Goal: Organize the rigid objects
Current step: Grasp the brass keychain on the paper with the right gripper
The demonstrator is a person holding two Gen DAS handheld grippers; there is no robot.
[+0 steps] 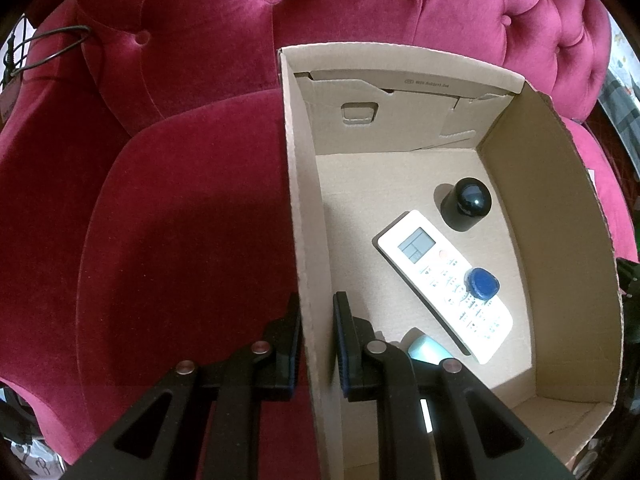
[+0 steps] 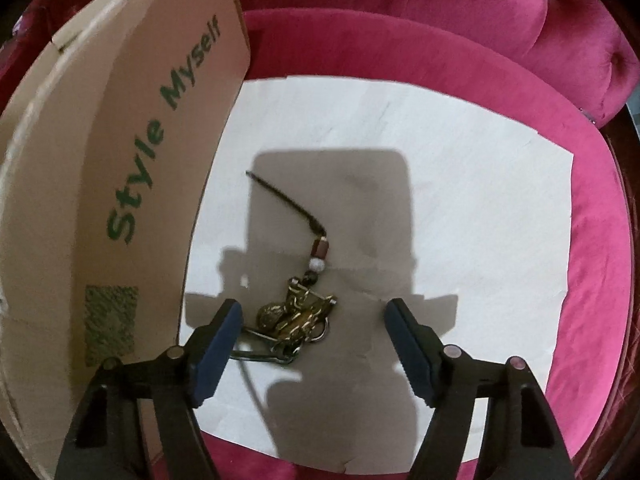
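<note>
Left wrist view: the left gripper [image 1: 318, 320] clamps the box [image 1: 306, 208] wall, a remote [image 1: 444, 284] inside. Right gripper [image 2: 314, 320] (jaws wide) straddles a keychain [image 2: 296, 316] on paper [image 2: 460, 200].

Left claw [image 1: 317, 334] and right claw [image 2: 314, 334]: black linkage arms; silver rivets; dark blue finger pads [image 2: 216, 350].

The right gripper [image 2: 314, 322] hangs over the white sheet [image 2: 460, 184] with its jaws spread wide. Between the blue pads [image 2: 218, 348], nearer the left one, a brass keychain [image 2: 298, 316] lies on the sheet, rings toward the near edge, its beads and dark cord [image 2: 288, 196] trailing toward the far edge. The cardboard box [image 2: 120, 184], printed "Style Myself", stands along the sheet's left edge. Pink velvet seat [image 2: 592, 320] surrounds the sheet.
</note>
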